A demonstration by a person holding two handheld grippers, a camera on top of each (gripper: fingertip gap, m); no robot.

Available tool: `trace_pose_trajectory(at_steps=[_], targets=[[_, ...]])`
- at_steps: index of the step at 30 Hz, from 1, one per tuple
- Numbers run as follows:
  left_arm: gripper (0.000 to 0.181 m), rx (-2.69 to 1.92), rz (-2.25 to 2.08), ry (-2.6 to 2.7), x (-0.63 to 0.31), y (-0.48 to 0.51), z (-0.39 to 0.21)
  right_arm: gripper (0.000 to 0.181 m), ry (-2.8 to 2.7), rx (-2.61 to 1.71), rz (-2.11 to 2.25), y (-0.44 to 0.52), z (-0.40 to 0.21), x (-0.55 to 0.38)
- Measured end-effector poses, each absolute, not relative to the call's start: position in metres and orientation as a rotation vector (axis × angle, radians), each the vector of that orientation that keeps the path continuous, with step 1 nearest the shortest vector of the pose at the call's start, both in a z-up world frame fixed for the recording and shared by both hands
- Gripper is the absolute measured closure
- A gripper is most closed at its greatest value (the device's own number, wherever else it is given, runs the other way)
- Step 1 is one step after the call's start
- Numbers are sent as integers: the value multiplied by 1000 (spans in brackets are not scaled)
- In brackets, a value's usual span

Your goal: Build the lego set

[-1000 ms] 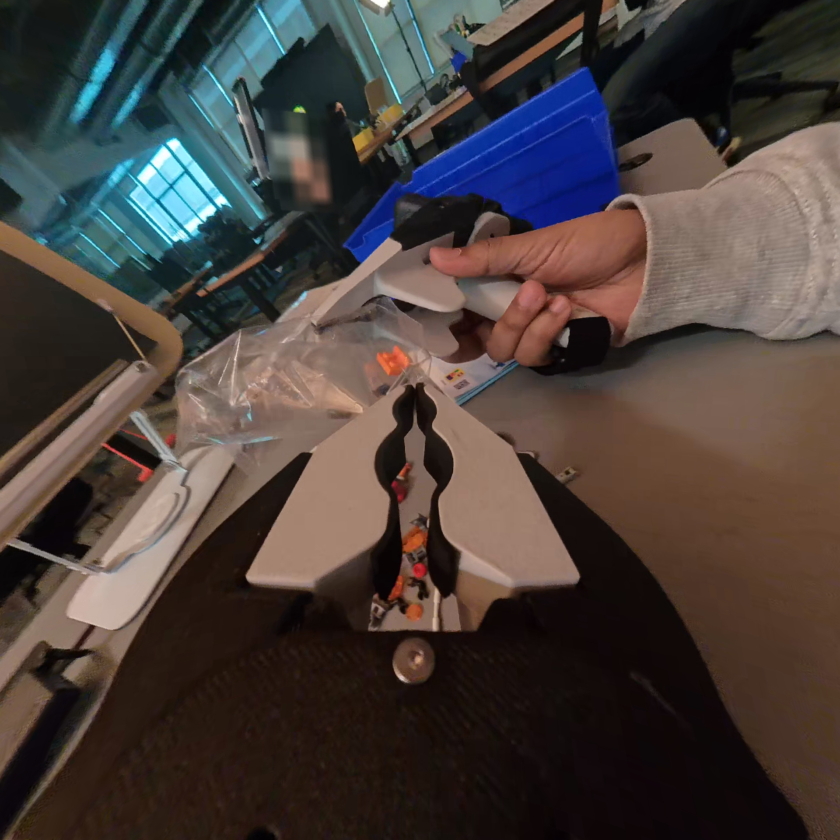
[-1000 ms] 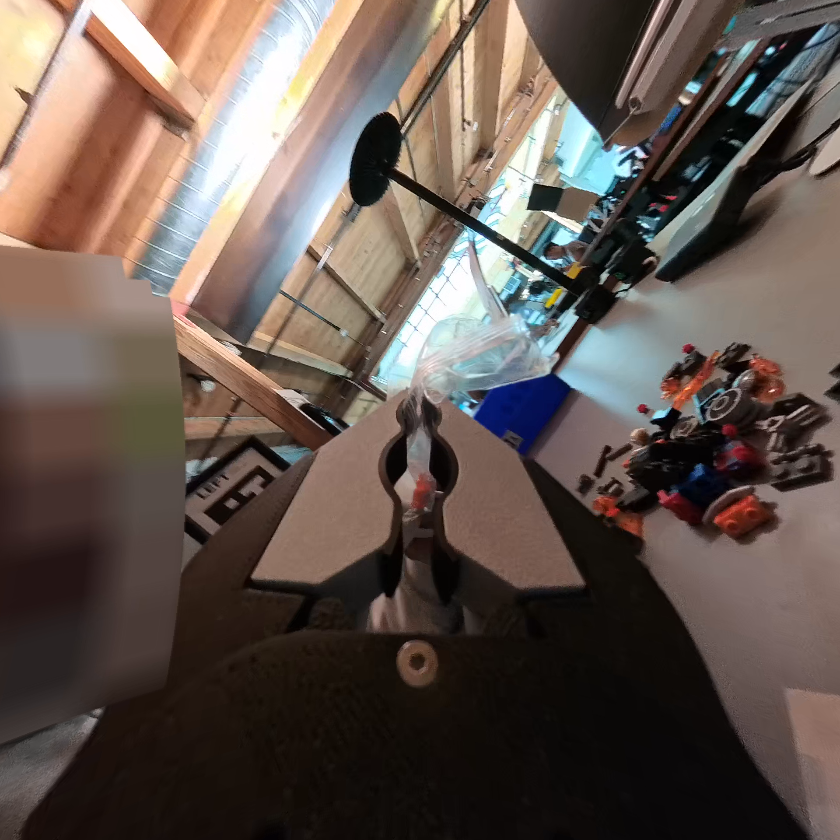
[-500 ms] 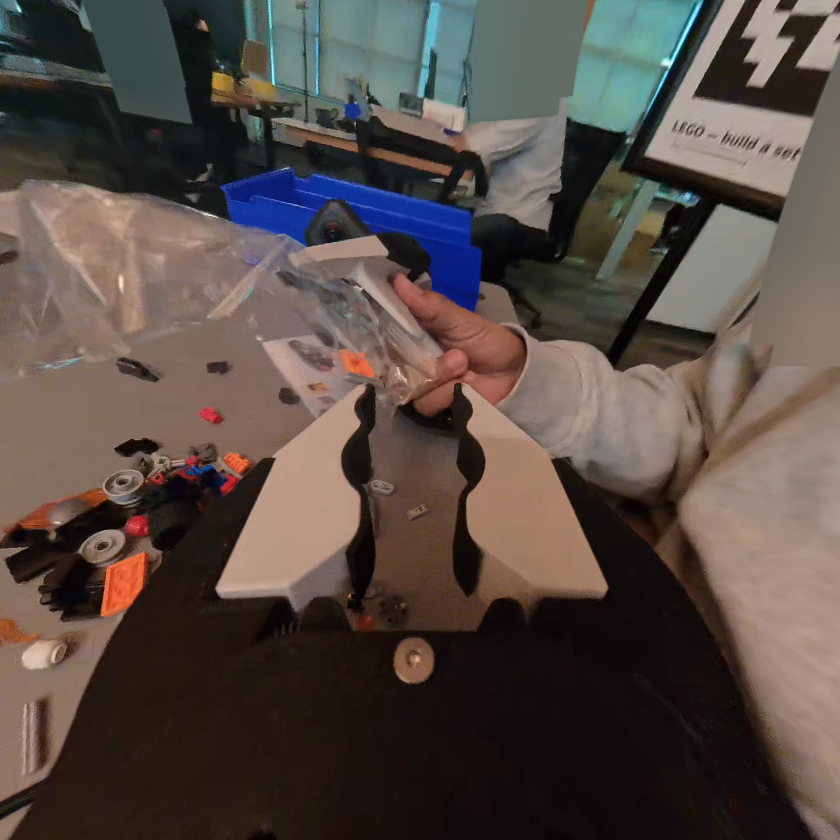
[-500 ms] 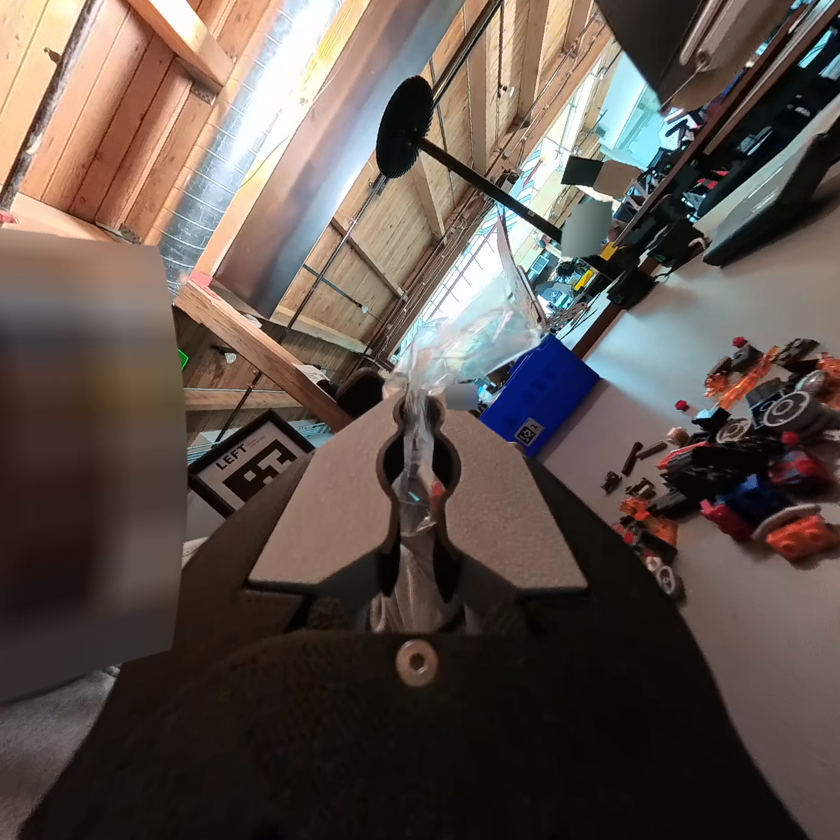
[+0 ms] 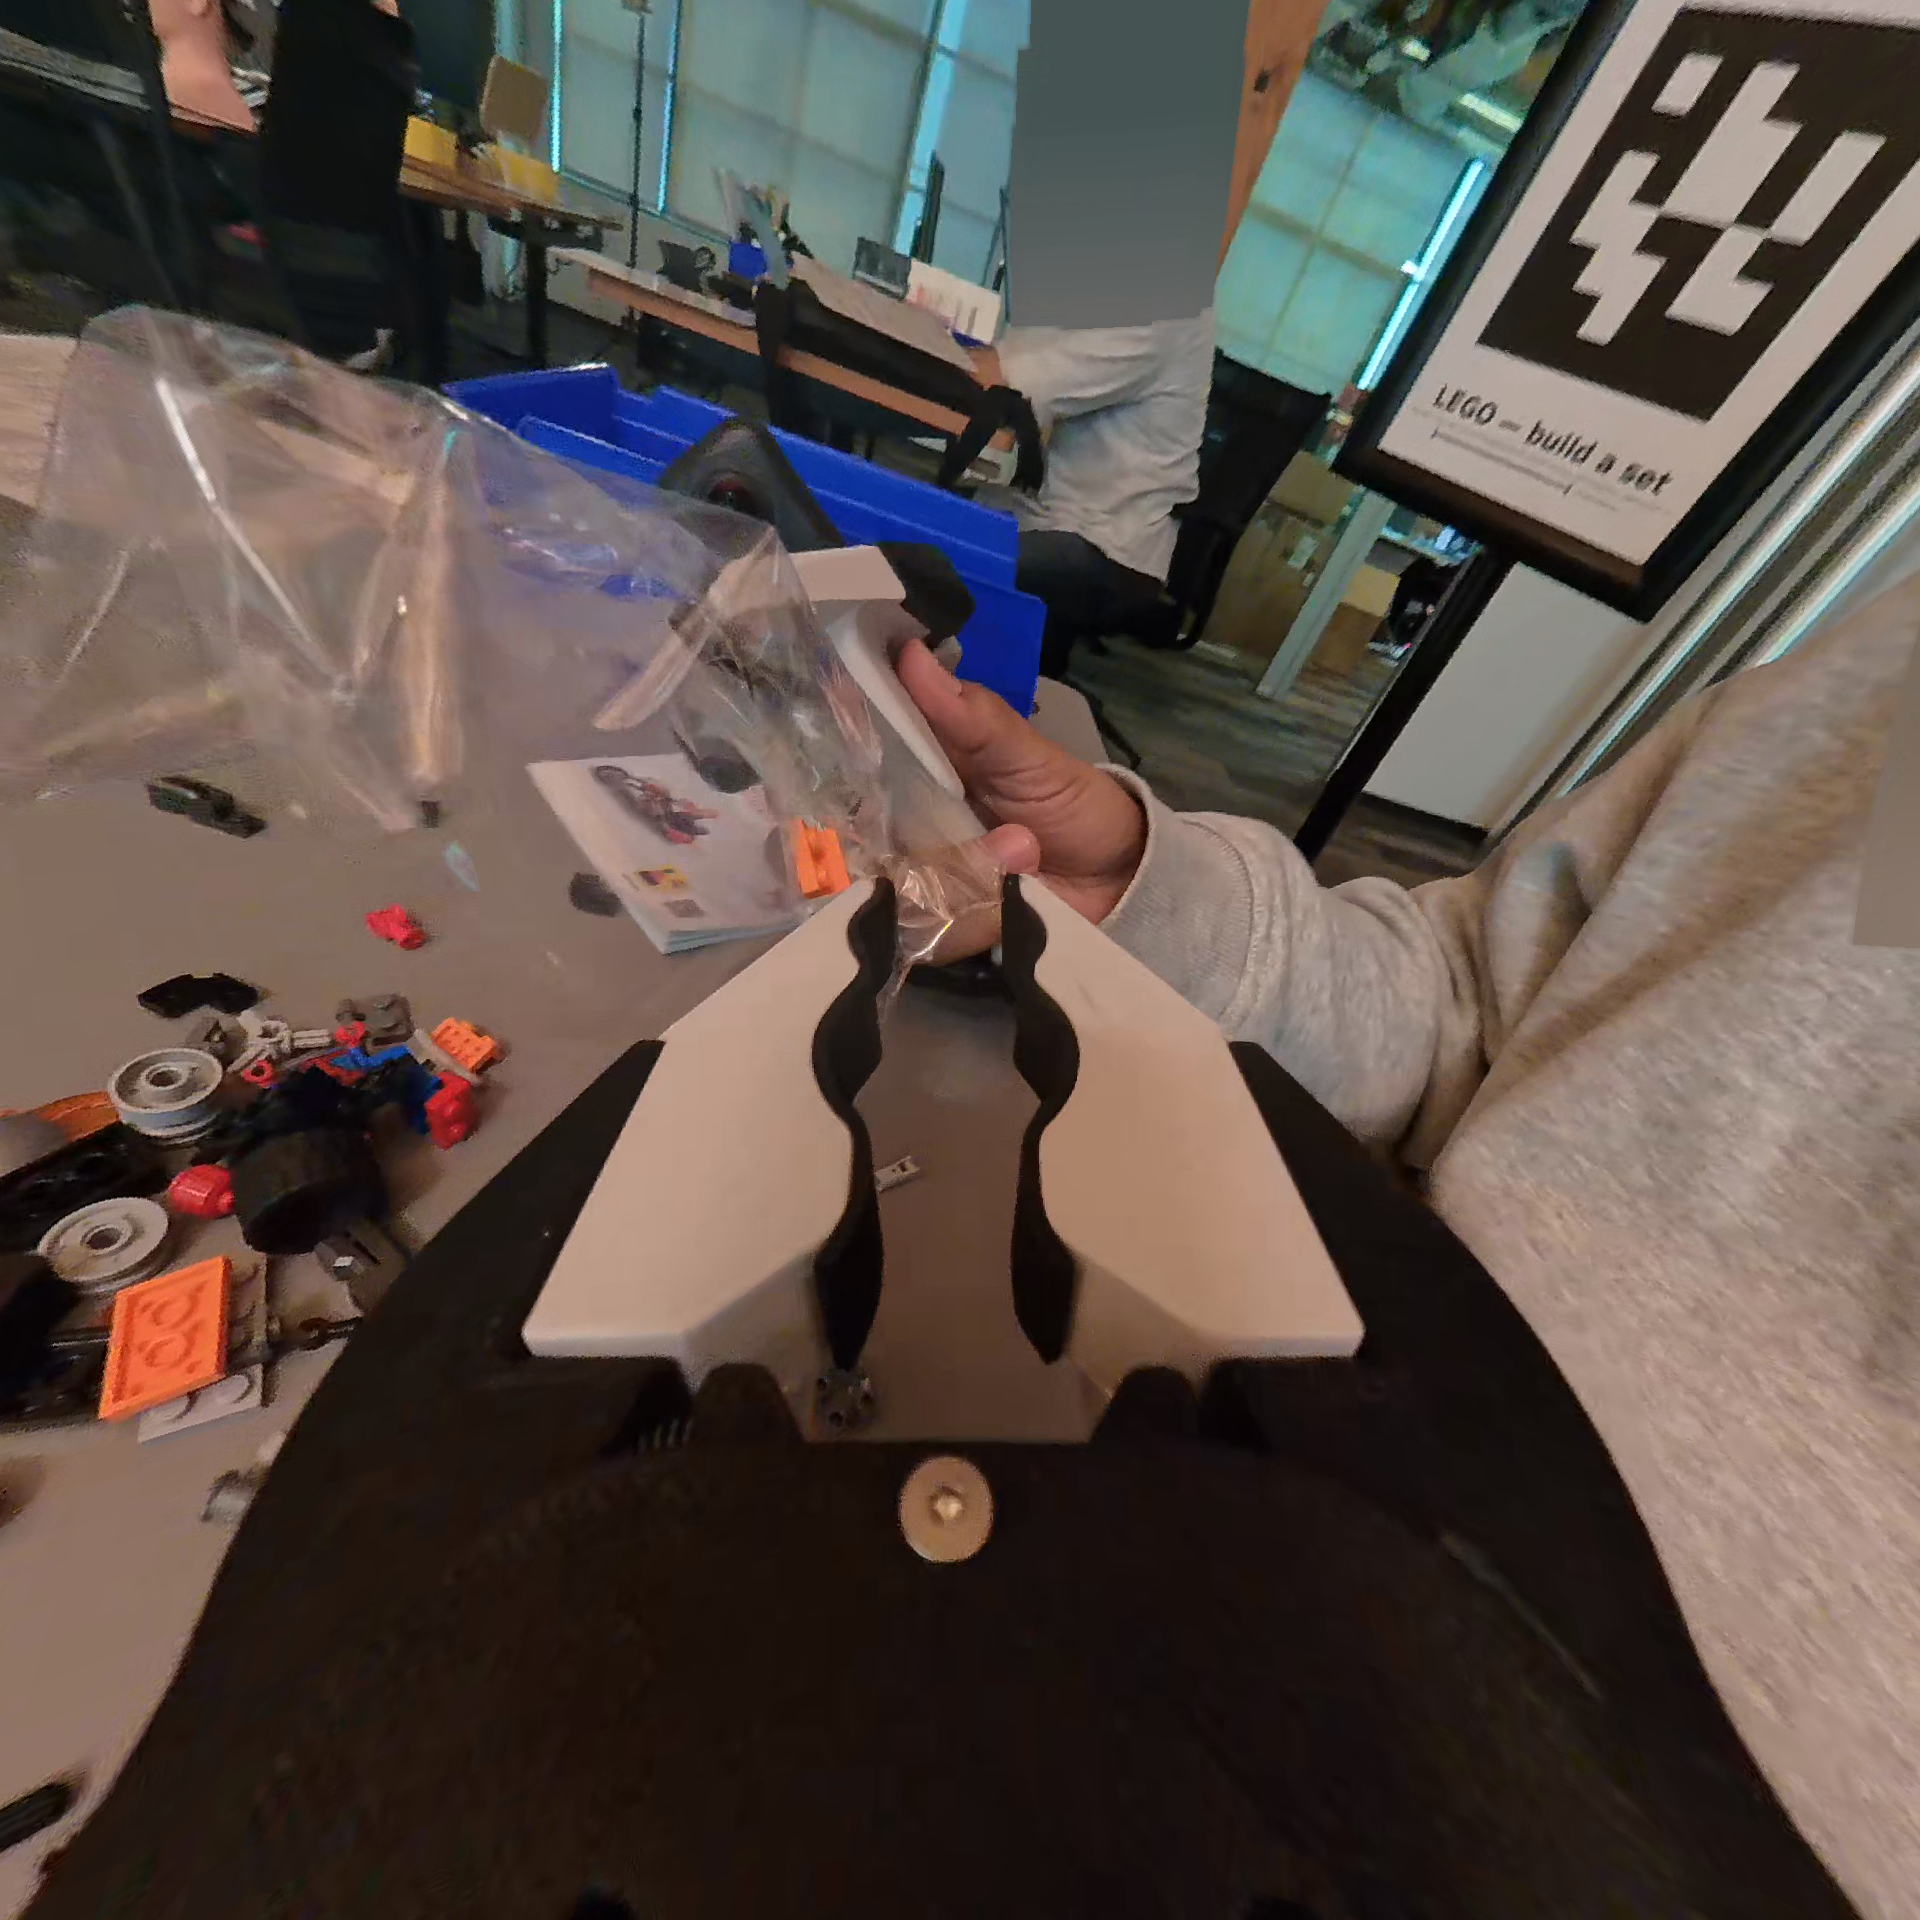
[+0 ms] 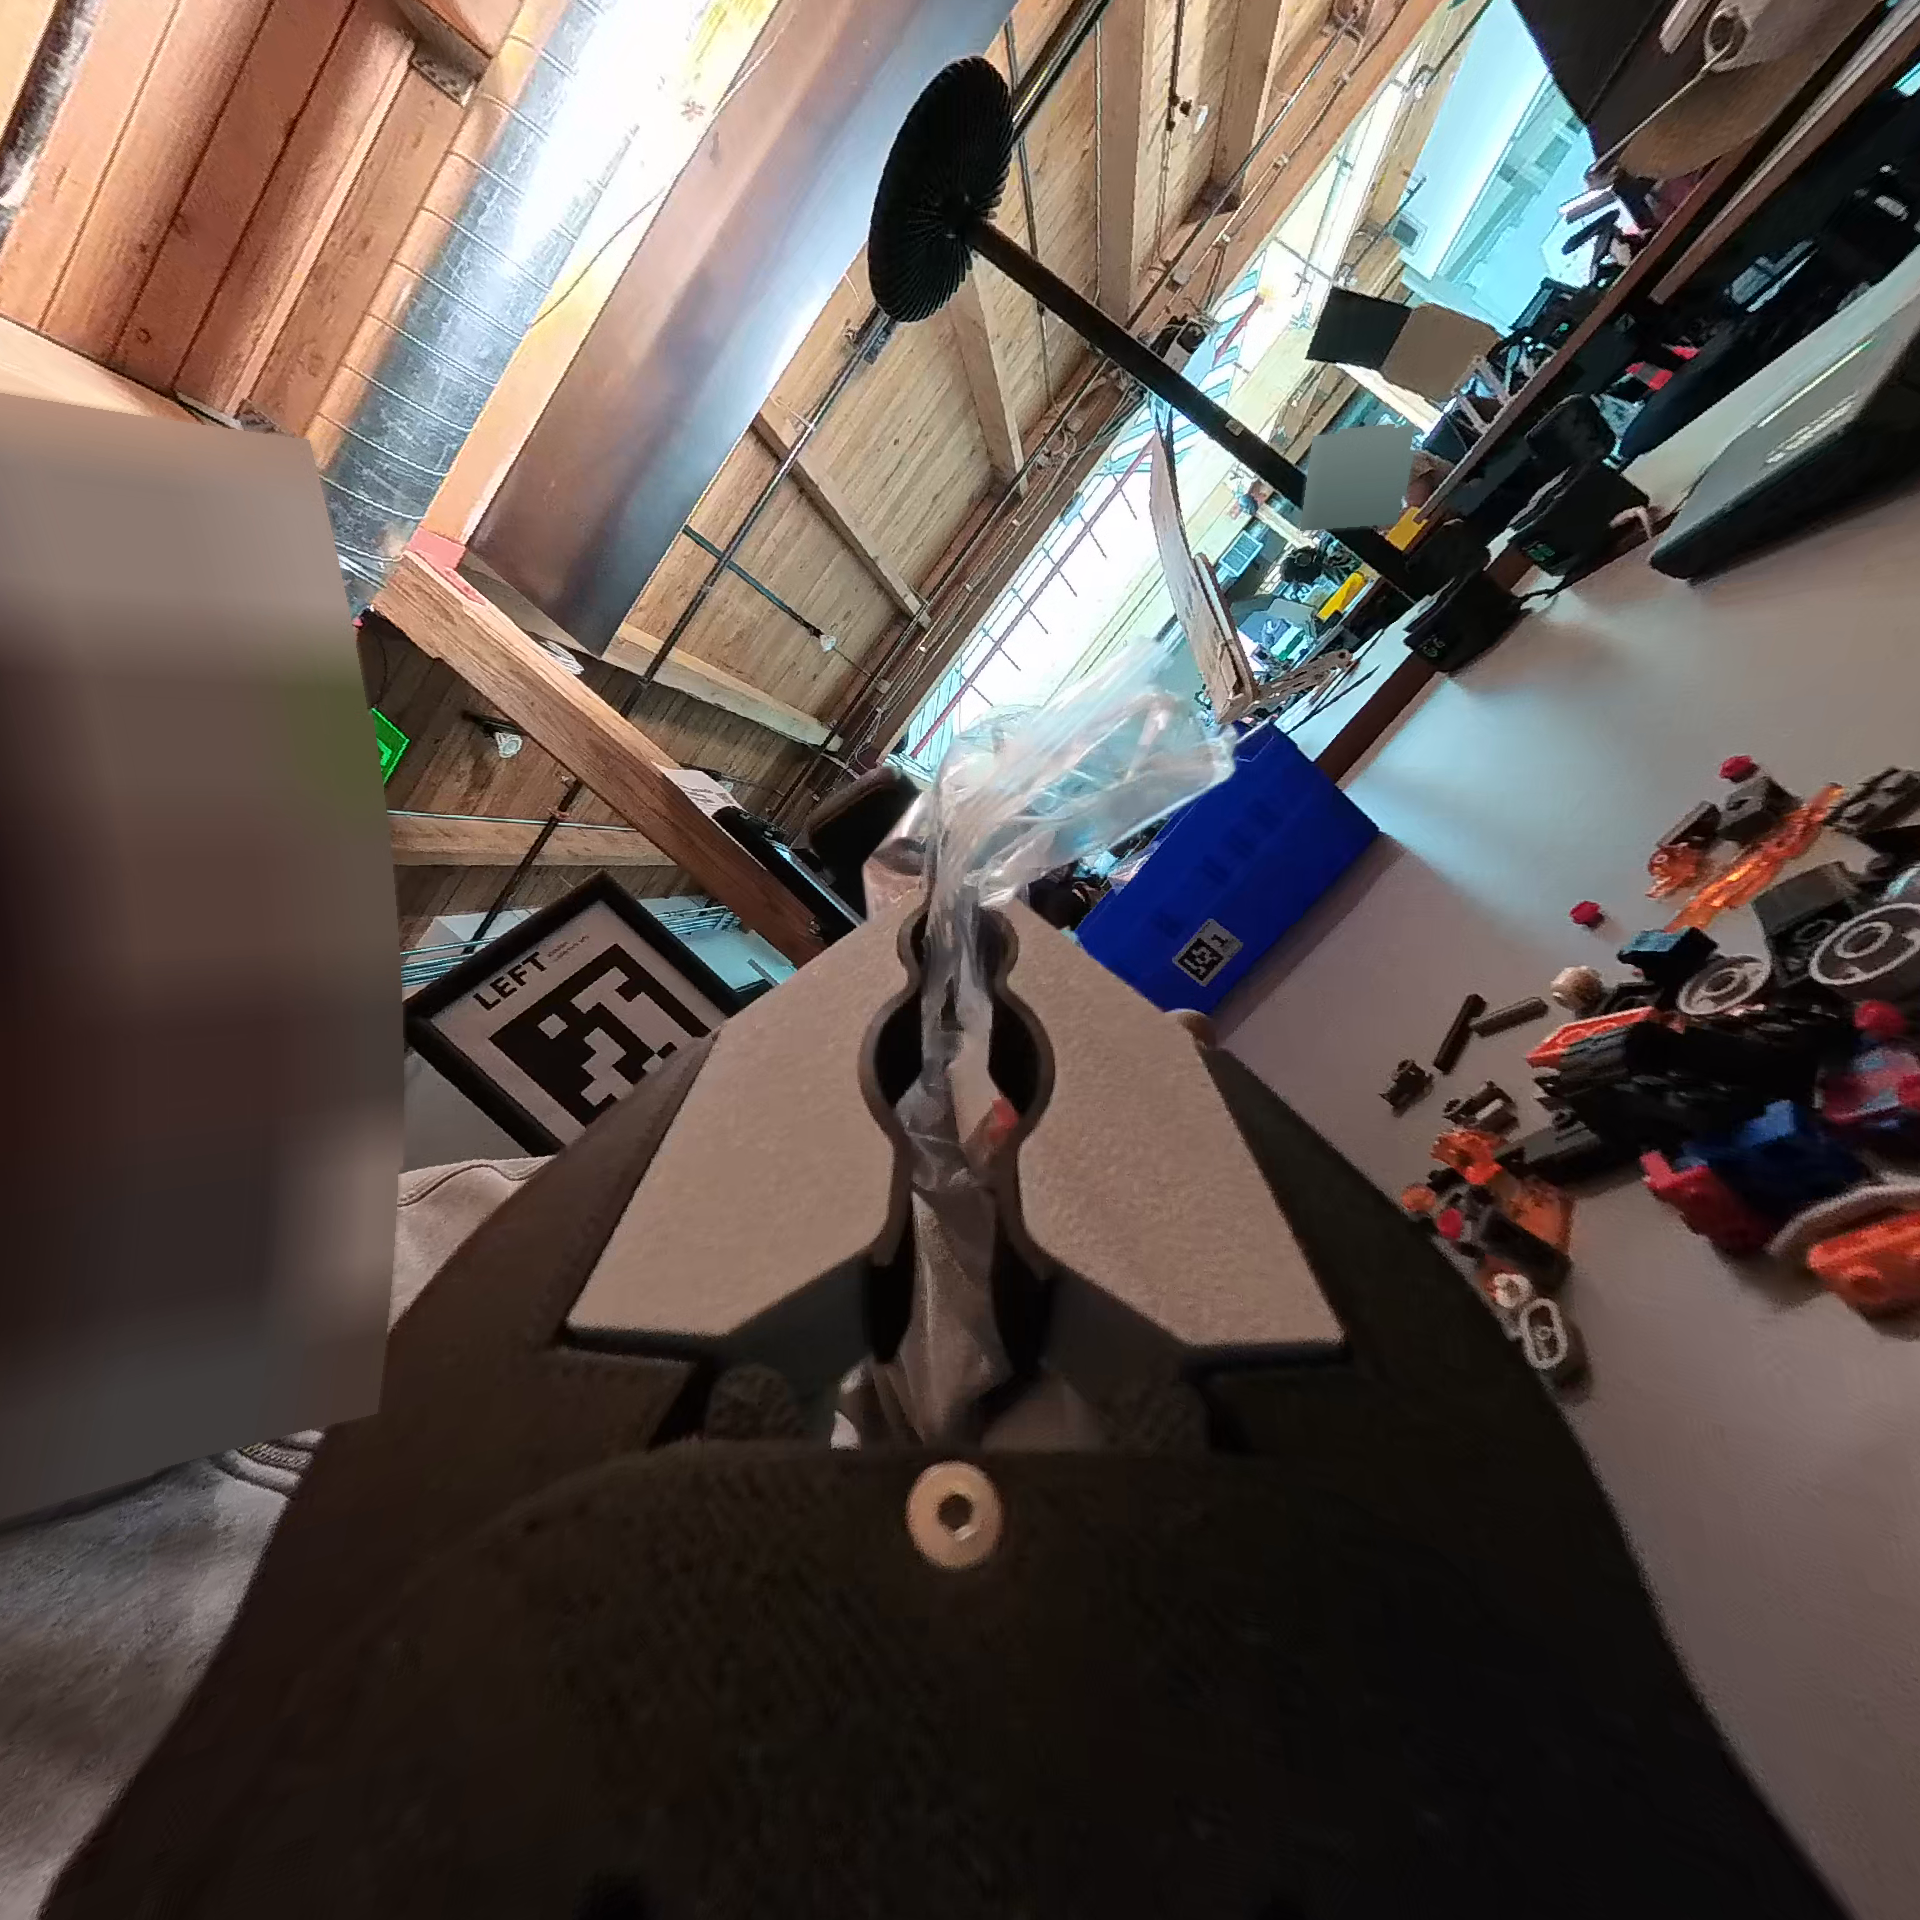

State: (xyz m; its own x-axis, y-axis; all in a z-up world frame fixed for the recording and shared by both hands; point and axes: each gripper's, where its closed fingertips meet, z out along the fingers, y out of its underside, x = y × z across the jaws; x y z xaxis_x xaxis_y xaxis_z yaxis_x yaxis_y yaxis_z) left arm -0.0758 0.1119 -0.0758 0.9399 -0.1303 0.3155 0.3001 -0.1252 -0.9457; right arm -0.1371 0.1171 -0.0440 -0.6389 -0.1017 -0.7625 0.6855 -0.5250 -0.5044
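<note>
My right gripper point(image 6: 956, 925) is shut on a clear plastic bag point(image 6: 1060, 790) and holds it up off the grey table point(image 6: 1558, 748). In the left wrist view the bag point(image 5: 312, 582) billows to the left, with an orange brick point(image 5: 818, 857) inside its lower corner. That view also shows the right gripper point(image 5: 748, 665) and the hand holding it point(image 5: 1008, 779). My left gripper point(image 5: 943, 894) is open, its tips on either side of the bag's bottom corner. Loose Lego pieces point(image 5: 260, 1122) lie in a pile on the table; the pile also shows in the right wrist view point(image 6: 1714, 1070).
An instruction booklet point(image 5: 665, 831) lies on the table behind the bag. A blue bin point(image 5: 883, 509) stands at the table's far edge. A framed marker sign on a stand point(image 5: 1683, 260) is at the right. A grey-sleeved arm point(image 5: 1558, 987) crosses the right side. My right fingertips sit around 7 centimetres from my left ones.
My left gripper has opened from nearly shut and swung round, so the pile is now at its left. It now sits at the bag's bottom corner. My right gripper still holds the bag.
</note>
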Motion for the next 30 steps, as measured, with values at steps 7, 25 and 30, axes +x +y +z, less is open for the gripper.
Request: trace_pose_trajectory(at_steps=[7,25,30], targets=[[164,-1575,-511,-122,-70,104,-64,178,1110,903,-2175,117,-40,-134],[181,-1634,-383,-127,-77,109,-73,179,1119,930,-2191,119,-42,-137],[181,-1627,-319,-60,-72,109,-67,181,950,970,-2246,143,-39,-146]])
